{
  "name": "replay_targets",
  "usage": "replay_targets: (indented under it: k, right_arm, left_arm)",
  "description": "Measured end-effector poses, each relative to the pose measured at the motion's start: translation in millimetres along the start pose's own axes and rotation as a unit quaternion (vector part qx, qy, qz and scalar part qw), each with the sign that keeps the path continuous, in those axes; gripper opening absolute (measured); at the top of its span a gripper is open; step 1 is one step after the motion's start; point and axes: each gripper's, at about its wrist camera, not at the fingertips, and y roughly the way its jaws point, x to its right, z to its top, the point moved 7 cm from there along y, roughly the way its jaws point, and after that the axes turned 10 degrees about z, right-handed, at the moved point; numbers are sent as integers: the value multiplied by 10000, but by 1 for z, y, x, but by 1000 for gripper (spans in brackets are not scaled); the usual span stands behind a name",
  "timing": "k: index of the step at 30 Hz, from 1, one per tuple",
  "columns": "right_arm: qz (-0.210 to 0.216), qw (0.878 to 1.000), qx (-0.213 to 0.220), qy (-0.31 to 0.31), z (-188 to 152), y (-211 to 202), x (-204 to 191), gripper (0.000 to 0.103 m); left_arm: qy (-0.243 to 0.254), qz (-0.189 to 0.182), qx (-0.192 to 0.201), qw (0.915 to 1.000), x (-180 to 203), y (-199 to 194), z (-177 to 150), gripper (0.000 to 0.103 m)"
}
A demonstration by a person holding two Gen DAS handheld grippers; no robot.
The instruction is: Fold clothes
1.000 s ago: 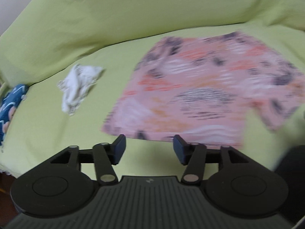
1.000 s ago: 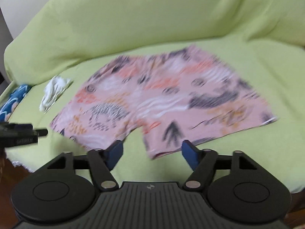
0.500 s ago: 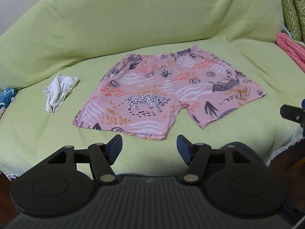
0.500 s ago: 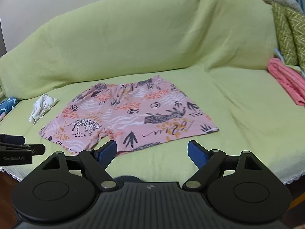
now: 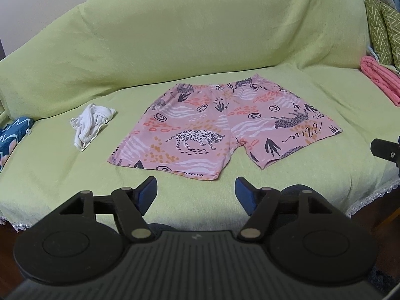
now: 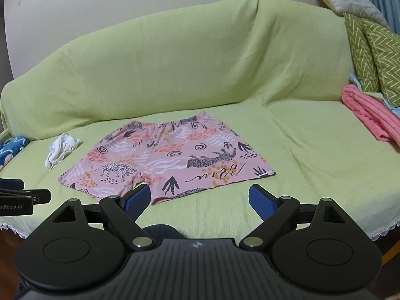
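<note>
Pink shorts [image 5: 220,127] [image 6: 165,160] printed with leopards and plants lie spread flat on the green-covered sofa [image 5: 190,40] [image 6: 175,57], waistband towards the backrest, both leg hems towards me. My left gripper [image 5: 196,193] hovers in front of the left leg hem, clear of the cloth; its jaws are opening and nothing is between them. My right gripper [image 6: 200,198] hangs before the right leg hem, its jaws also opening wide and empty. Each gripper shows at the edge of the other's view.
A crumpled white garment [image 5: 90,125] [image 6: 61,150] lies left of the shorts. A blue patterned cloth [image 5: 12,137] sits at the far left. Folded pink fabric [image 6: 370,117] and green zigzag cushions [image 6: 375,50] are at the right. The seat's lace-trimmed front edge [image 5: 370,197] is near me.
Both grippers have pulled back and up from the shorts, which now look smaller and lie whole in view. Both pairs of jaws stand wider apart than before.
</note>
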Motion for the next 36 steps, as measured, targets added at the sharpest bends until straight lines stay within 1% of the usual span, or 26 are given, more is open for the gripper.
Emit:
replay_targets:
  k: [4, 8, 12, 15, 18, 21, 23, 26, 28, 29, 30, 31, 32, 33, 35, 36]
  right_arm:
    - [24, 10000, 59, 10, -1, -6, 1, 89]
    - [24, 9999, 83, 62, -3, -8, 5, 90]
    - [-26, 9998, -21, 179, -11, -2, 18, 91]
    - [-132, 9990, -199, 367, -21, 7, 38, 91]
    - [-161, 9973, -340, 636, -26, 16, 64, 91]
    - [-138, 9950, -368, 914, -25, 25, 94, 91]
    - [-71, 9937, -362, 1054, -19, 34, 114, 91]
    - [157, 9932, -399, 1079, -9, 56, 145, 89]
    - [291, 9918, -524, 1131, -2, 82, 169, 79]
    - [377, 9906, -611, 1162, 3, 97, 181, 76]
    - [480, 9893, -707, 1181, 9, 114, 194, 71]
    - [614, 9876, -819, 1187, 16, 132, 206, 65]
    - [759, 9857, -948, 1172, 25, 151, 217, 63]
    - [908, 9834, -1117, 1105, 35, 172, 227, 60]
    - [1242, 9760, -1544, 905, 52, 212, 241, 60]
    - [1430, 9697, -1791, 850, 56, 228, 245, 60]
  left_arm:
    - [-16, 1, 42, 10000, -1, -5, -3, 66]
    - [-36, -44, 53, 10000, 0, -5, -7, 70]
    - [-21, -184, 22, 9998, 6, 0, -15, 70]
    - [6, -337, -7, 9994, 16, 7, -20, 70]
    - [63, -581, 79, 9983, 34, 14, -17, 70]
    - [287, -721, 207, 9968, 59, 22, -10, 70]
    - [478, -820, 282, 9951, 80, 30, -5, 73]
    - [825, -1097, 400, 9897, 121, 50, 2, 74]
    - [1057, -1332, 432, 9845, 151, 69, 7, 74]
    - [1159, -1462, 436, 9815, 166, 80, 10, 69]
    - [1255, -1619, 425, 9779, 180, 91, 14, 67]
    - [1335, -1767, 418, 9743, 194, 104, 20, 62]
    - [1400, -1897, 415, 9709, 209, 118, 27, 57]
    - [1493, -2005, 424, 9673, 222, 132, 34, 56]
    - [1693, -2091, 482, 9619, 248, 158, 47, 50]
    - [1748, -2090, 453, 9611, 256, 166, 49, 49]
